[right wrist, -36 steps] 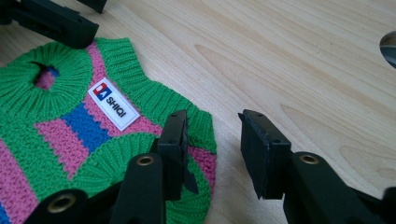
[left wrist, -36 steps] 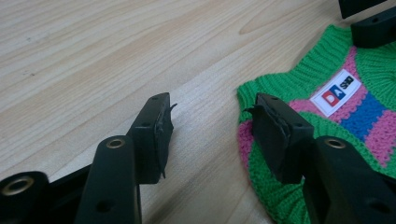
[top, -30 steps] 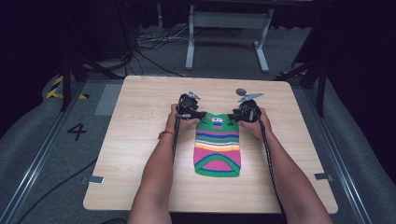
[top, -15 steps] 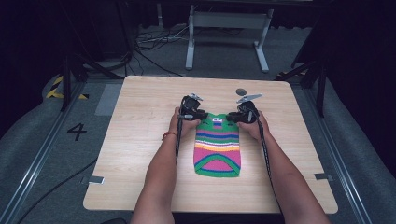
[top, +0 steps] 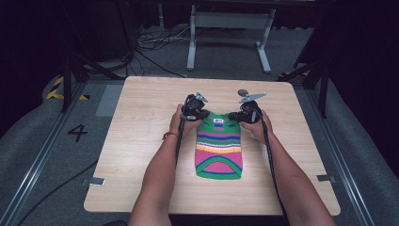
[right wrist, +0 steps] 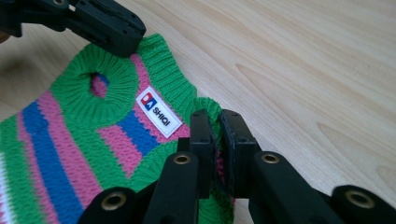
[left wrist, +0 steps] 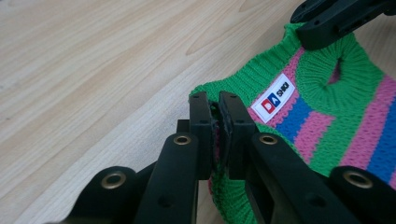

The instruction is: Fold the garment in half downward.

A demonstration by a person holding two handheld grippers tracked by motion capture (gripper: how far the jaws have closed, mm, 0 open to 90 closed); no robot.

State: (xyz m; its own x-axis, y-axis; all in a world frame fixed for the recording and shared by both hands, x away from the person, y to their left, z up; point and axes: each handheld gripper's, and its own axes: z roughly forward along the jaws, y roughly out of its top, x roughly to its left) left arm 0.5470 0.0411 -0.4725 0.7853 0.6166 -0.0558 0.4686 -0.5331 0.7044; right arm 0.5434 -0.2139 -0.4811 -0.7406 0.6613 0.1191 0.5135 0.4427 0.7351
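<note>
Both sets of jaws have just been closing, and now each one is pinching knit. The left gripper (left wrist: 214,122) bites one top corner of the striped sweater (top: 219,149), and the right gripper (right wrist: 215,135) has the other. The sweater lies flat mid-bench (top: 141,136), so I'd guess a lift or fold of the top edge comes next.

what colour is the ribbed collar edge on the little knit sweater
Green, on the sweater; clearest in the right gripper view.
</note>
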